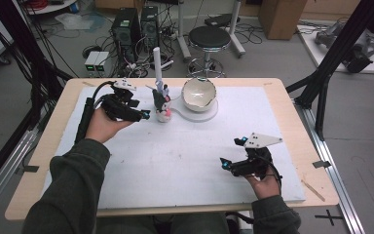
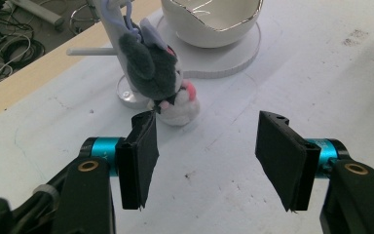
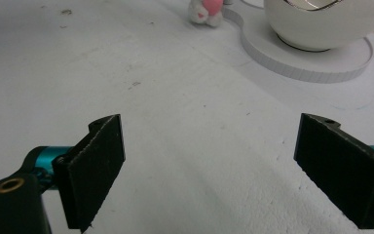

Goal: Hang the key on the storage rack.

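A grey and white plush toy (image 1: 161,103) (image 2: 158,78) with pink patches hangs on a white stand (image 1: 158,66) at the back middle of the white mat. My left gripper (image 1: 145,114) (image 2: 207,151) sits just left of the toy and is open, with bare mat between its jaws. The toy lies just beyond its left jaw. A white egg-shaped bowl (image 1: 199,93) (image 2: 212,22) (image 3: 321,24) with a gold rim stands on a round white base (image 1: 209,113) to the toy's right. My right gripper (image 1: 231,152) (image 3: 214,165) rests open near the front right and holds nothing.
The white mat (image 1: 185,161) covers most of the wooden table (image 1: 34,180). Beyond the far edge are a black stool (image 1: 209,39), computer towers (image 1: 126,27) and loose cables. Black frame posts (image 1: 331,58) stand to the right.
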A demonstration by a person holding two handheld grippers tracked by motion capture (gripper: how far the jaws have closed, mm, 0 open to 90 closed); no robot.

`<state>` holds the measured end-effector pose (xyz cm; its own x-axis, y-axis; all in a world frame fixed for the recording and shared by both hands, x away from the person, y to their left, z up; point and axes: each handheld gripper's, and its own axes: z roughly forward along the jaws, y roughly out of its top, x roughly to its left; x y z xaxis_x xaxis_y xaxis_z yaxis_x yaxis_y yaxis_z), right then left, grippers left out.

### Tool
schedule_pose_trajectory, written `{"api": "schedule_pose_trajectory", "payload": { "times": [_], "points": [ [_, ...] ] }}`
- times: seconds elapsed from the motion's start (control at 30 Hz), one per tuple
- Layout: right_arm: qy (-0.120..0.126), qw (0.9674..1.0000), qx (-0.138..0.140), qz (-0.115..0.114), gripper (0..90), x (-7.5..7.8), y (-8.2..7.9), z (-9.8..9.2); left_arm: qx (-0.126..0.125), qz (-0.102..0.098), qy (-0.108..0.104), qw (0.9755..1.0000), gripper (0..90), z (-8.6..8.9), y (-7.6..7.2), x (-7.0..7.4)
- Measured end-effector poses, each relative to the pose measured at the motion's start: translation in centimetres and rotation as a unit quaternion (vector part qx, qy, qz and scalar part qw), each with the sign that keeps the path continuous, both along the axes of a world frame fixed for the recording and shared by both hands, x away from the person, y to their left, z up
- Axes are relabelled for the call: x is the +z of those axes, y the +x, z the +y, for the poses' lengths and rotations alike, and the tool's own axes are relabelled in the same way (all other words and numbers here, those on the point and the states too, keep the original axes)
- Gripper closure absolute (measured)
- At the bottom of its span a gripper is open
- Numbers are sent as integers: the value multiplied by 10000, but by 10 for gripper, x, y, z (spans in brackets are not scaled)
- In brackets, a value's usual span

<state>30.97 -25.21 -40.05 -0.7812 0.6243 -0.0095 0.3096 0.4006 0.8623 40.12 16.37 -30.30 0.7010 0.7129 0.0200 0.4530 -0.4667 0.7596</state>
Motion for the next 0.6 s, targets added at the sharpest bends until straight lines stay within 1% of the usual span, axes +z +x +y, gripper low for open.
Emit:
{"api": "schedule_pose_trajectory", "payload": {
  "times": [0.3,0.57,0.6],
  "points": [
    [-2,10000,-26,4,102,0,0,0,16,-74,-85,9999,401,7,-7,0],
    [-9,10000,-32,4,102,0,0,-1,-18,-149,-151,9998,398,9,-13,3],
    [-5,10000,-49,34,102,0,0,-1,-14,-158,-151,9998,398,9,-14,4]
  ]
}}
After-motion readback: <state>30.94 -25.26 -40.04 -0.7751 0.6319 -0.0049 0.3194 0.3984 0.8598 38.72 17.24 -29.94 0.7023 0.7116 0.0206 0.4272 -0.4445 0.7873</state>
